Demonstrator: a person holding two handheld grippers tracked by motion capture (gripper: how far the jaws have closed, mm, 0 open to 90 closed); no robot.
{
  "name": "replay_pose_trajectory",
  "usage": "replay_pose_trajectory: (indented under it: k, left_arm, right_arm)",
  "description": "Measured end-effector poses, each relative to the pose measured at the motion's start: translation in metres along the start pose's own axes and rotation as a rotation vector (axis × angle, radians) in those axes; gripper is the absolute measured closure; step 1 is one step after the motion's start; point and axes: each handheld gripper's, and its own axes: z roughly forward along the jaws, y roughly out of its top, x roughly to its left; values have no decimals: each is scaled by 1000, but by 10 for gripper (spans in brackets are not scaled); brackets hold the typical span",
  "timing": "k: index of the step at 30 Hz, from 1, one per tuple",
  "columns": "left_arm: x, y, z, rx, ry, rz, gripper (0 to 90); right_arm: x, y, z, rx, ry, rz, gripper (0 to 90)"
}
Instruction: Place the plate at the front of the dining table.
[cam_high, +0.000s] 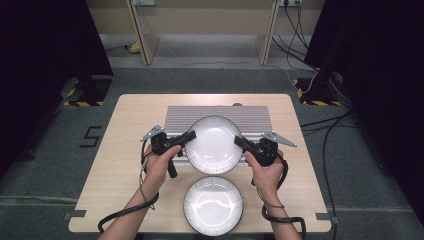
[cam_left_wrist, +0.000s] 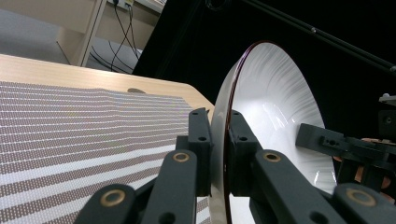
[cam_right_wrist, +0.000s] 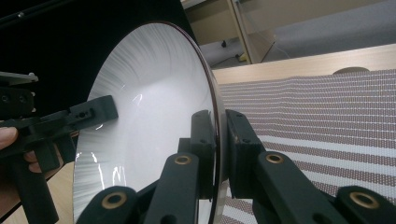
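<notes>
Plate (cam_high: 214, 145) pinched at both sides by 2 grippers, above the striped mat (cam_high: 218, 115).

Left gripper (cam_high: 189, 136) clamps the plate's left rim, one pad on the white inside and one on the outer wall, as its own view shows; right gripper (cam_high: 239, 141) pinches the opposite rim the same way. In the gripper views the plate's underside is clear of the mat. It is white with a dark edge and fine ribbing. A second plate (cam_high: 213, 205) of the same kind lies flat on the wooden table (cam_high: 115, 165), near its front edge, between the person's forearms and apart from both grippers.
</notes>
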Motion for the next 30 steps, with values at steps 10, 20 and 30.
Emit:
replay_pose_trajectory:
  k: [10, 20, 30]
  left_arm:
    - [8, 3, 8, 13, 6, -3, 826]
    - [14, 5, 16, 23, 16, -10, 823]
    - [19, 9, 23, 30, 21, -15, 824]
  right_arm:
    - [-5, 4, 8, 13, -14, -5, 830]
    - [-11, 6, 16, 20, -29, -4, 830]
    - [-16, 12, 23, 22, -36, 2, 830]
